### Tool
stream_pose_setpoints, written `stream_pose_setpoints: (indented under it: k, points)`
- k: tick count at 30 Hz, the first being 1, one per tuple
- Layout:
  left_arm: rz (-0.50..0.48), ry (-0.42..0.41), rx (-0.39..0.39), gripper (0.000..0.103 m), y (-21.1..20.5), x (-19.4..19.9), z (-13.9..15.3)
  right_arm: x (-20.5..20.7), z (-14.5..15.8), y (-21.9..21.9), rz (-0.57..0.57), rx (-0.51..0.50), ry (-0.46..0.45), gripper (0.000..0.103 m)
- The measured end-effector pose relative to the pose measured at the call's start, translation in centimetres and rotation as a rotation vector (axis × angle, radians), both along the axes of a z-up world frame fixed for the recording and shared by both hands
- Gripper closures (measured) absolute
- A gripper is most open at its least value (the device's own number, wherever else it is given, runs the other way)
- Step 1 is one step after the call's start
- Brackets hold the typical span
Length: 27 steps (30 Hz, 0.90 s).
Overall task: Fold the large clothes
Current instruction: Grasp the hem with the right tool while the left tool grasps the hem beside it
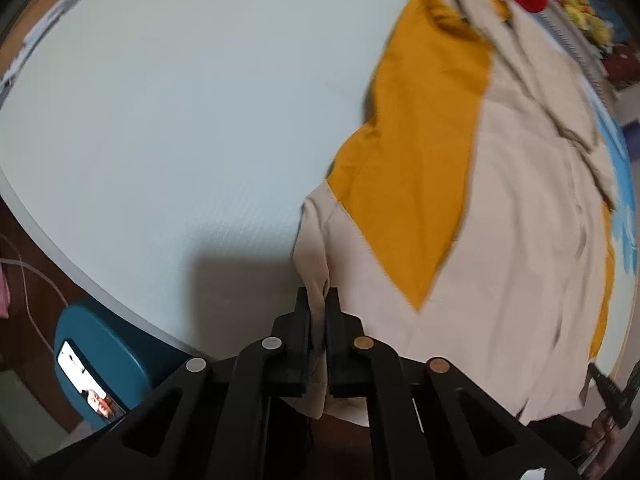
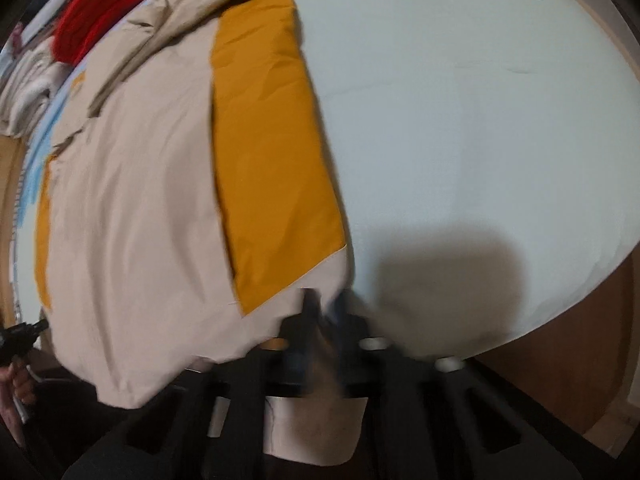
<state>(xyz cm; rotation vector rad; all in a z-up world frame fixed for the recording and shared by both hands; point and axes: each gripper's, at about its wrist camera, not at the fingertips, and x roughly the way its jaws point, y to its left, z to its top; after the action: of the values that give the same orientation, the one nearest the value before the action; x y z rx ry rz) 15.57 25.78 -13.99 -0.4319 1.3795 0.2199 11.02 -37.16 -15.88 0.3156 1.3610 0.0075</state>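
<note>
A large beige jacket with a mustard-yellow lining lies spread on the pale bed sheet. My left gripper is shut on a beige corner of its hem at the bed's near edge. In the right wrist view the same jacket shows its yellow lining. My right gripper is shut on the beige hem at the near edge; the view is blurred. The other gripper shows at the right edge of the left wrist view and at the left edge of the right wrist view.
A red garment and a white folded pile lie at the far side of the bed beyond the jacket. A blue chair with a lit phone stands by the bed's near edge. Dark floor lies below the edge.
</note>
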Motion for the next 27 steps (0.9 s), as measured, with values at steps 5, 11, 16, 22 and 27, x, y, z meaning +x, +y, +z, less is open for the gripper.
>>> stream_pose_setpoints:
  k: [5,11,16,22,27]
  points:
    - [-0.01,-0.07,-0.075,0.1,-1.4,-3.0,2.3,-1.7,4.0,-3.5,-0.128,0.015,-0.116,0.102]
    - [0.099,0.045,-0.129,0.085,1.2,-2.0,-1.0,-1.3,1.2,-2.4,-0.096,-0.042,0.028,0.1]
    - [0.167,-0.065,-0.164,0.06,2.7,-1.0,0.0,-0.6,1.7,-2.9,-0.148,-0.086,-0.003,0.084]
    - [0.117,0.038,-0.095,0.059,0.1,0.0,-2.5,0.2,-0.7,-2.0,-0.084,-0.115,0.073,0.071]
    - [0.021,0.067,0.032,0.061,-2.0,0.3,-3.3,0.3,-0.4,-0.9,-0.045,-0.153,0.068,0.072]
